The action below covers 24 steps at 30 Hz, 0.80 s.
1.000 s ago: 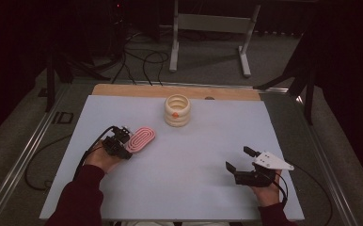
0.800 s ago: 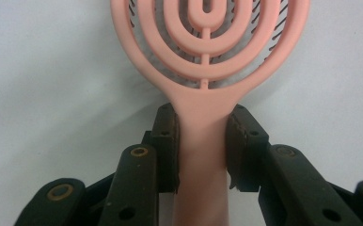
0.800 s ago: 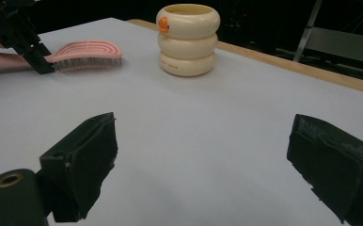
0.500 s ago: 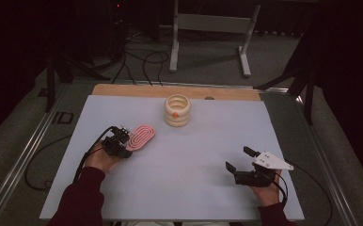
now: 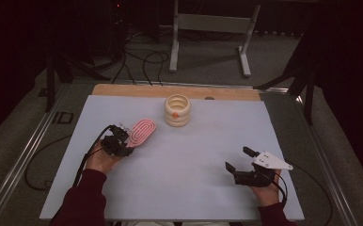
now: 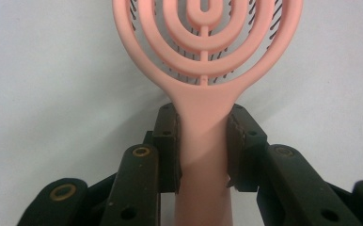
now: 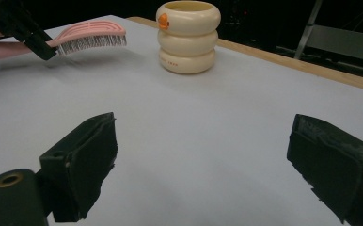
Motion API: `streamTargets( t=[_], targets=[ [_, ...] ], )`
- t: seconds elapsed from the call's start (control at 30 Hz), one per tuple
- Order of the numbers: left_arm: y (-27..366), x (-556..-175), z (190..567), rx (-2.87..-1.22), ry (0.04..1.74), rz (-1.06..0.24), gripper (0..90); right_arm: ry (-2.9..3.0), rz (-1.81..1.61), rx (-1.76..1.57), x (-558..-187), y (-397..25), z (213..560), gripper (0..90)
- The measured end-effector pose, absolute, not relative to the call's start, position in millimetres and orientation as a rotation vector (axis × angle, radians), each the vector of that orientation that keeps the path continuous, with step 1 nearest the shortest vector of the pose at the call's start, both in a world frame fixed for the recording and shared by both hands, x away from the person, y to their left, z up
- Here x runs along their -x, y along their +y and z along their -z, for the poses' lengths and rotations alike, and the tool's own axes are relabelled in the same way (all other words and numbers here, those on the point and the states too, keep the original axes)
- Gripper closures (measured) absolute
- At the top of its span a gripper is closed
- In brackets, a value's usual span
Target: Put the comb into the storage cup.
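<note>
One large white rectangular tabletop [image 5: 179,188], edged at the far side by one strip of bare wood [image 5: 137,90]. On it, toward the far middle, one cream cup of three stacked rings [image 5: 177,110], marked with one small orange spot on the side. To its left, one pink oval hairbrush of looped plastic ribs [image 5: 141,132], head pointing toward the cup and just short of it. Two hand-held black tongs: left gripper [image 5: 118,141] at the brush's near end, right gripper [image 5: 240,160] well apart at the near right, topped by one grey three-cornered plate.

From above, flat pink loops and no sign of bristles. In the left gripper view, pink handle [image 6: 203,141] pinched between both black jaws just below the head, dark bristles glimpsed through the gaps between ribs. In the right gripper view, brush [image 7: 91,35] seen side-on, bristles pointing down, head seemingly lifted slightly clear of the white surface, though hard to confirm at that distance. Same view: cup [image 7: 187,36] upright, orange mark perhaps a small duck. Right jaws spread wide, nothing but bare tabletop between them.
</note>
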<state>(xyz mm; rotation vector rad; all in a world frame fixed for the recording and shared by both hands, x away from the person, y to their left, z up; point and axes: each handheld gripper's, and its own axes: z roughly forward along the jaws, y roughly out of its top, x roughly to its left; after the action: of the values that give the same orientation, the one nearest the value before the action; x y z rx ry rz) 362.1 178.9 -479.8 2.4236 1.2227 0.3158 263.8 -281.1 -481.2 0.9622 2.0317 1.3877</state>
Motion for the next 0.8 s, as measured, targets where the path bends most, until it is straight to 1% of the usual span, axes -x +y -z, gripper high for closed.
streamTargets(
  t=[0.47, 0.8],
  targets=[
    [190.3, -354.8, 471.9, -2.295, 1.236, -0.371, 69.5, 2.036, -1.386, -0.966, -264.0, -280.1, 482.1, 8.8],
    [191.2, -351.6, 469.1, -2.257, 1.216, -0.397, 69.6, 2.040, -1.377, -0.964, -264.5, -280.0, 482.7, 8.8]
  ],
)
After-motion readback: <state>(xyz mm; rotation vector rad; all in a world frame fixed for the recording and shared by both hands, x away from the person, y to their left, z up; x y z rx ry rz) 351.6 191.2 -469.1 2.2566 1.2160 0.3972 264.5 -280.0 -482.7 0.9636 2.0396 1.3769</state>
